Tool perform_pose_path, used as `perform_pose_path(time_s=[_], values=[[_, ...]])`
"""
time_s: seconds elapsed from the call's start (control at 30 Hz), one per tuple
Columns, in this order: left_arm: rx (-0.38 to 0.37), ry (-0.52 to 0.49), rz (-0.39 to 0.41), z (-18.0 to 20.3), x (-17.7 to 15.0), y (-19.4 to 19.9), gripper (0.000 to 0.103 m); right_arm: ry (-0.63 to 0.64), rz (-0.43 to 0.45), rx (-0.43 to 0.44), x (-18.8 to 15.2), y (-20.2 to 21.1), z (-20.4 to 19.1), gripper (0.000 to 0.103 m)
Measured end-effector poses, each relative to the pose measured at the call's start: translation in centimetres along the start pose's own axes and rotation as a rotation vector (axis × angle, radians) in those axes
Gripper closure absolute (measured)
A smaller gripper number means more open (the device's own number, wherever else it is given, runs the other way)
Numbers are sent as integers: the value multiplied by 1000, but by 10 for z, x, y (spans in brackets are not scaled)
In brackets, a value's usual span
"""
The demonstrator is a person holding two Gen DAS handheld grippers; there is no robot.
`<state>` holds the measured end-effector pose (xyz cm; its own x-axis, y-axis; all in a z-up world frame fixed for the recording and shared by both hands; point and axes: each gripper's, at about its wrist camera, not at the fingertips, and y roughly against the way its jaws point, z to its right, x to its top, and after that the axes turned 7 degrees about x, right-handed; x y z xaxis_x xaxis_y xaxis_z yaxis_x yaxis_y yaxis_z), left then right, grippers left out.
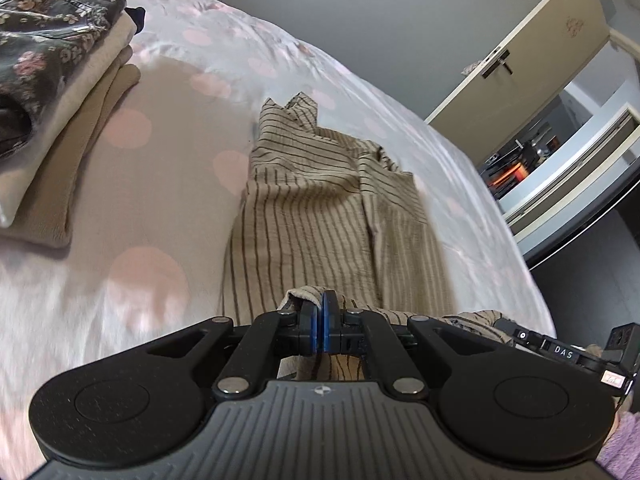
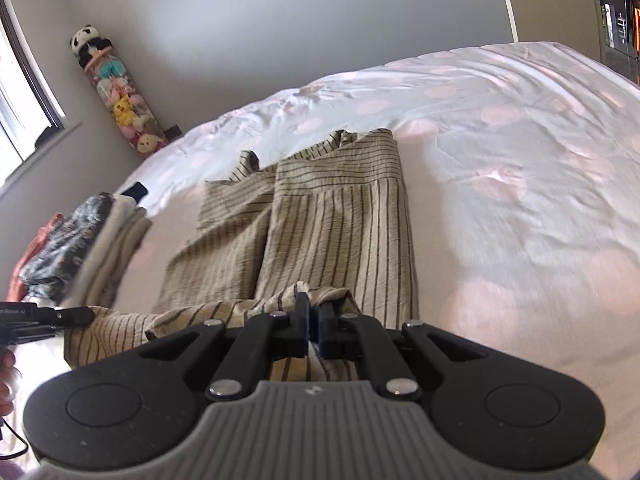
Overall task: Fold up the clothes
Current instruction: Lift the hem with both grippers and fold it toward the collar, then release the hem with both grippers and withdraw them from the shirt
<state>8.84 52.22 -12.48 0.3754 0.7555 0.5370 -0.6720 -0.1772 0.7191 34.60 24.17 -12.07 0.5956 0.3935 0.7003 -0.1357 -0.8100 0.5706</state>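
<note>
only the left view shows the open door beyond the bed; only the right view shows the window and a tube of plush toys in the corner. both show the striped shirt lying on the bed beside a stack of folded clothes. the left gripper and right gripper both point downward over the shirt, side by side, each with jaws closed on a bunched fold at its near edge.
</note>
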Motion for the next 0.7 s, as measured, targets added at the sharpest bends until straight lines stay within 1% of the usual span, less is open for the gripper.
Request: perform_pose_path(time_s=[0.17, 0.23, 0.3, 0.37, 0.43, 0.47, 0.53, 0.6, 0.7], values=[[51, -27, -29, -6, 1, -32, 102, -9, -40, -30, -2, -37, 13, 97], [73, -45, -39, -7, 0, -41, 101, -5, -62, -46, -5, -46, 17, 91], [95, -88, -25, -3, -3, -38, 97, 12, -79, -58, -7, -51, 17, 89], [116, -131, -11, 1, -5, -35, 87, 46, -88, -67, -9, -50, 13, 85], [131, -168, 14, 6, -7, -25, 72, 89, -80, -90, -9, -42, 6, 66], [135, -184, 32, 9, -8, -17, 62, 110, -68, -100, -9, -36, 3, 63], [147, -214, 70, 15, -13, 0, 52, 147, -44, -127, -9, -23, -4, 61], [158, -259, 99, 22, -19, 15, 52, 190, -26, -152, -12, -10, -12, 61], [180, -380, 97, 38, -35, 29, 52, 277, -16, -165, -23, 9, -28, 61]])
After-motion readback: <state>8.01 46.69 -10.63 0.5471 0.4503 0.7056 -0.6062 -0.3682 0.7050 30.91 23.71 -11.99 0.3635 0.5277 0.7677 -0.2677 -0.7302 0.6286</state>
